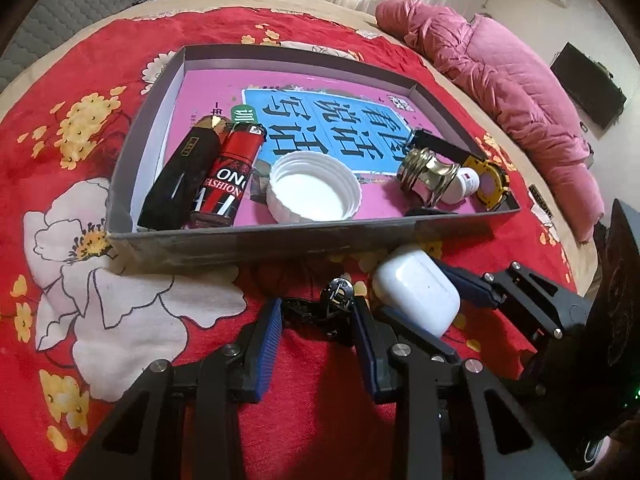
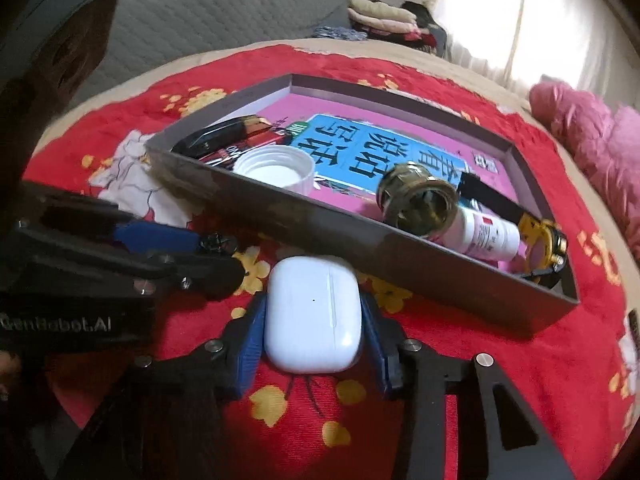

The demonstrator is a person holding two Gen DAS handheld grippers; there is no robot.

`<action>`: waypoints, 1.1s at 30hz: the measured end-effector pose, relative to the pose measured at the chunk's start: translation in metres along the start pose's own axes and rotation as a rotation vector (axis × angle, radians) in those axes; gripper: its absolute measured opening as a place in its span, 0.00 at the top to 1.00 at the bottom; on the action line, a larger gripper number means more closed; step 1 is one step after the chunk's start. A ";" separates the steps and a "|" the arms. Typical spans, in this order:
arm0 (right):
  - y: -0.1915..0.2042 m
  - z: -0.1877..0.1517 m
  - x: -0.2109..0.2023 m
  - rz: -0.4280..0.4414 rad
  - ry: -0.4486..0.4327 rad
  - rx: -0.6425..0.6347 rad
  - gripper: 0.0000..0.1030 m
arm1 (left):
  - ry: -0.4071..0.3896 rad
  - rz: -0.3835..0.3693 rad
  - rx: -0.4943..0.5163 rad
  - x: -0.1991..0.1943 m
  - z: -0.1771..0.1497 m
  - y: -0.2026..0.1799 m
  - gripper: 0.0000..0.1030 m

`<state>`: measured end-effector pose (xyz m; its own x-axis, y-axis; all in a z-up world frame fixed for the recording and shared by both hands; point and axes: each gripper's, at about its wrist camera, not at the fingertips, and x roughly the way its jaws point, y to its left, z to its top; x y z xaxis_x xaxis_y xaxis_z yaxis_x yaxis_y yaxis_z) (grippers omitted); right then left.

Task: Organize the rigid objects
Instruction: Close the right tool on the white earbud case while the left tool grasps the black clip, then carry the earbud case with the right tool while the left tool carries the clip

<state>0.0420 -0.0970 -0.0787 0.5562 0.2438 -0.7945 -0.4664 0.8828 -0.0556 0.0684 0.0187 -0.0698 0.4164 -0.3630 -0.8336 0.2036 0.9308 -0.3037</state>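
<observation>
A red blanket [image 1: 132, 320] printed with white and yellow flowers fills most of both views. On it, across the middle of each frame, lies a shallow grey box [image 1: 256, 246], open at the top, with a pink and blue book [image 1: 336, 120] flat on its floor. A pink quilted coat [image 1: 500, 88] is bunched at the upper right of the left wrist view.

Inside the box, at its left end in the left wrist view, a black lighter [image 1: 180, 180] and a red lighter [image 1: 230, 176] lie side by side, touching. Just right of them sits a white screw cap [image 1: 314, 188], open side up. At the right end a brass fitting [image 1: 428, 174] lies on its side against a small white bottle [image 1: 462, 184], with a black and yellow piece [image 1: 494, 184] behind them.

Outside the box, near its front wall, a white earbud case [image 2: 314, 316] lies on the blanket at the lower centre of the right wrist view. The right gripper [image 2: 314, 332] has both blue pads against the case's two sides, closed on it.

Left of it, at the lower centre of the left wrist view, the left gripper [image 1: 316, 320] stands narrow around a small black gadget [image 1: 328, 308] on the blanket; the right-hand pad touches it, the left-hand pad looks just apart from it.
</observation>
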 end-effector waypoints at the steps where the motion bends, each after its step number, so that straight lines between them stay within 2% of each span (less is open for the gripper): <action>1: -0.003 0.000 -0.002 0.018 -0.004 0.023 0.55 | -0.003 -0.004 0.001 -0.001 0.000 0.001 0.66; 8: -0.020 0.000 -0.022 0.064 -0.048 0.135 0.55 | -0.028 -0.027 -0.001 -0.014 -0.002 0.000 0.66; 13: -0.027 0.003 -0.047 0.079 -0.110 0.177 0.55 | -0.083 -0.043 -0.011 -0.033 -0.001 -0.001 0.66; 17: -0.033 0.008 -0.061 0.063 -0.164 0.200 0.55 | -0.133 -0.016 -0.011 -0.046 0.004 0.000 0.66; 22: -0.047 0.009 -0.069 0.027 -0.186 0.240 0.55 | -0.187 0.002 0.015 -0.058 0.013 -0.004 0.66; 33: -0.076 0.014 -0.077 -0.063 -0.231 0.285 0.55 | -0.227 0.041 0.017 -0.055 0.028 0.003 0.66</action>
<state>0.0439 -0.1769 -0.0046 0.7334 0.2411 -0.6356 -0.2341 0.9674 0.0967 0.0713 0.0403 -0.0122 0.6128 -0.3274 -0.7192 0.1970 0.9447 -0.2622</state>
